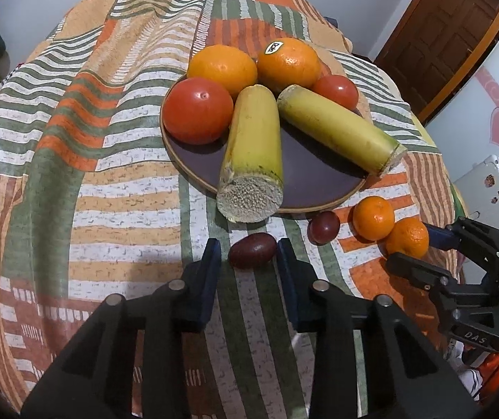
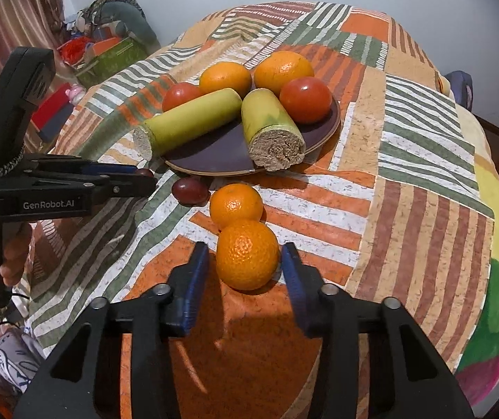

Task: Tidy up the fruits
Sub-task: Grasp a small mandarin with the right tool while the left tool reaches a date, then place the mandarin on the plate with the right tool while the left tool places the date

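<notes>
Gripping a smooth, oval dark-red plum point(image 1: 252, 250) at lower centre, the left gripper point(image 1: 249, 255) is nearly closed; the right gripper point(image 2: 246, 258) pinches a dimpled round mandarin point(image 2: 247, 254) on patterned cloth point(image 2: 406, 192).

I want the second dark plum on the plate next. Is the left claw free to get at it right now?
Probably not yet: the left claw is closed around the nearer plum. The other plum lies uncovered beside the plate, so the way looks free once the claw is emptied.
</notes>
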{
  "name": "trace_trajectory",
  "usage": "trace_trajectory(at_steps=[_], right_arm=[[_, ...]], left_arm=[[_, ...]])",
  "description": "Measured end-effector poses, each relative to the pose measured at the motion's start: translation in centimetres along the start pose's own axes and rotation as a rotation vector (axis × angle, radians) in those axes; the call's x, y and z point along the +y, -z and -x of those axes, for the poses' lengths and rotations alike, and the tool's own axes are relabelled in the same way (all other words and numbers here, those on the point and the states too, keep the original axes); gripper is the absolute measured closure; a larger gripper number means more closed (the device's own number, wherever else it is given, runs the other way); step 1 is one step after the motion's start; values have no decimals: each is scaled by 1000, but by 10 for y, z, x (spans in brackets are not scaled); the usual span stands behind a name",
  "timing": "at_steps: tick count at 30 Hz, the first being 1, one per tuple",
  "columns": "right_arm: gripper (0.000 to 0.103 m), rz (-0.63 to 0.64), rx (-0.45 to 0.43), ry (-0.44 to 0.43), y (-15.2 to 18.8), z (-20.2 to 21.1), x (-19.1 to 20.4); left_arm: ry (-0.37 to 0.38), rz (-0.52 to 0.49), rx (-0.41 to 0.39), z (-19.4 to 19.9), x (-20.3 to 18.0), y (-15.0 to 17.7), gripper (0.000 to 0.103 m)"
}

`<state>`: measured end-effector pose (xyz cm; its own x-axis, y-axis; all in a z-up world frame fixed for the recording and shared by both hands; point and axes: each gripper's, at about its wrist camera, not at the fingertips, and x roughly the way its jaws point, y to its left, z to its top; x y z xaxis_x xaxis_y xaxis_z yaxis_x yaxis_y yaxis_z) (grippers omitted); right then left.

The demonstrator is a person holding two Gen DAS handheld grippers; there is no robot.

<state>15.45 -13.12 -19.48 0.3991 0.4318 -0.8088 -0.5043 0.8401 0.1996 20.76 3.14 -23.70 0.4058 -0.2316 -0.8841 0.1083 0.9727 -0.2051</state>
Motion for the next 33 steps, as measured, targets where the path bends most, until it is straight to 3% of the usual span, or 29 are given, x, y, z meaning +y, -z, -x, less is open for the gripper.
trace_trajectory(at_steps=[5,16,33], right_arm=[[71,-9,-5,-10,0,1,-1],[71,-4,-58,4,-10,20,-5],[71,7,-194,33,-54,43,-13]], left_arm=[[10,1,-5,0,0,0,76],[9,-43,-56,26,-12,-1,76],[31,-87,-166,51,-34,-42,76]])
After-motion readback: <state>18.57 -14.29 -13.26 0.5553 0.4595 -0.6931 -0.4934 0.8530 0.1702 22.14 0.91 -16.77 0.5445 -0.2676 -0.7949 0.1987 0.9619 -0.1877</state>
